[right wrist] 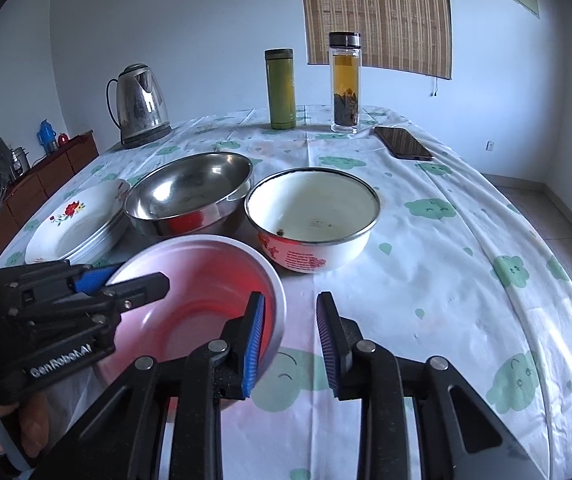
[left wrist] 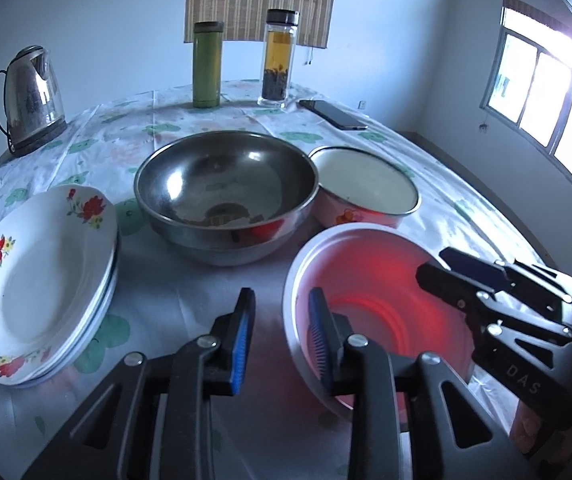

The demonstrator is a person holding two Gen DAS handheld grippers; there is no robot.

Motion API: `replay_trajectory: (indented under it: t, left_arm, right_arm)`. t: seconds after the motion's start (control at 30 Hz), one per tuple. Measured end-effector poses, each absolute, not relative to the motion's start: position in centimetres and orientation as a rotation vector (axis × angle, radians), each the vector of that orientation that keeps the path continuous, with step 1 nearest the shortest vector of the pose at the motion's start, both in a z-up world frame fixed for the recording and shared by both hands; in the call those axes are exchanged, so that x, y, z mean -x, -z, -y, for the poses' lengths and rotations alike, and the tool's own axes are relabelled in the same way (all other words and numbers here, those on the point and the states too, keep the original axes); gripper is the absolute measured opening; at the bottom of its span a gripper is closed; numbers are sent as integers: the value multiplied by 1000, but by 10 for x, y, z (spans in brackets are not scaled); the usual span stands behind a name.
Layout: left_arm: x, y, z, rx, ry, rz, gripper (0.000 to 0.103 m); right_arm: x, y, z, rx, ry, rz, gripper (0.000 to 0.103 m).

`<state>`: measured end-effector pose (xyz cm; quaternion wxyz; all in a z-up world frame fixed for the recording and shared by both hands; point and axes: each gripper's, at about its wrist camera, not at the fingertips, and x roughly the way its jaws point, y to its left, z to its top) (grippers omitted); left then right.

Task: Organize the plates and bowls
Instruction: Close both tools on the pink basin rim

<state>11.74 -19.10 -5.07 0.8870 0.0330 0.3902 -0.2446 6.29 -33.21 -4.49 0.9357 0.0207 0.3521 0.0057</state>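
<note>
Crowded left and middle, open cloth on the right

The plate stack (right wrist: 76, 224), steel bowl (right wrist: 188, 194), enamel bowl (right wrist: 312, 218) and red bowl (right wrist: 202, 280) sit close together; the surface (right wrist: 466, 280) right of them lies open.

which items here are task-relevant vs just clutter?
Task items:
- stacked floral plates
- steel bowl
- enamel bowl
- red plastic bowl, with the open left gripper and open right gripper straddling its rim on opposite sides

Just lying about:
- electric kettle
- green flask
- glass tea bottle
- phone
</note>
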Motion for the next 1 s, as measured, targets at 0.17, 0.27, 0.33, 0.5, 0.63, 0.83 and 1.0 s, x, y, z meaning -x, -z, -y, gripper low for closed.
replay_trajectory:
  t: [0.17, 0.27, 0.33, 0.5, 0.63, 0.83, 1.0]
  left_arm:
    - [-116, 51, 190, -69, 516, -814, 29]
    - [-117, 53, 188, -63, 521, -821, 27]
    - [-116, 53, 190, -64, 534, -820, 22]
    - [-117, 56, 191, -60, 546, -836, 13]
    - [-119, 56, 190, -45, 563, -846, 11]
    - [-117, 53, 190, -56, 559, -836, 10]
    - [-114, 47, 189, -64, 557, -821, 10]
  right_arm:
    - [-61, 44, 331, -34, -16, -723, 29]
    - [-59, 44, 330, -31, -20, -717, 28]
    - [-59, 44, 328, -33, -32, -715, 20]
    - [-60, 43, 320, -29, -41, -698, 11]
    - [-62, 42, 321, -46, -50, -698, 11]
    - [-63, 42, 321, -47, -52, -702, 11]
    - [-63, 38, 323, -57, -63, -700, 10]
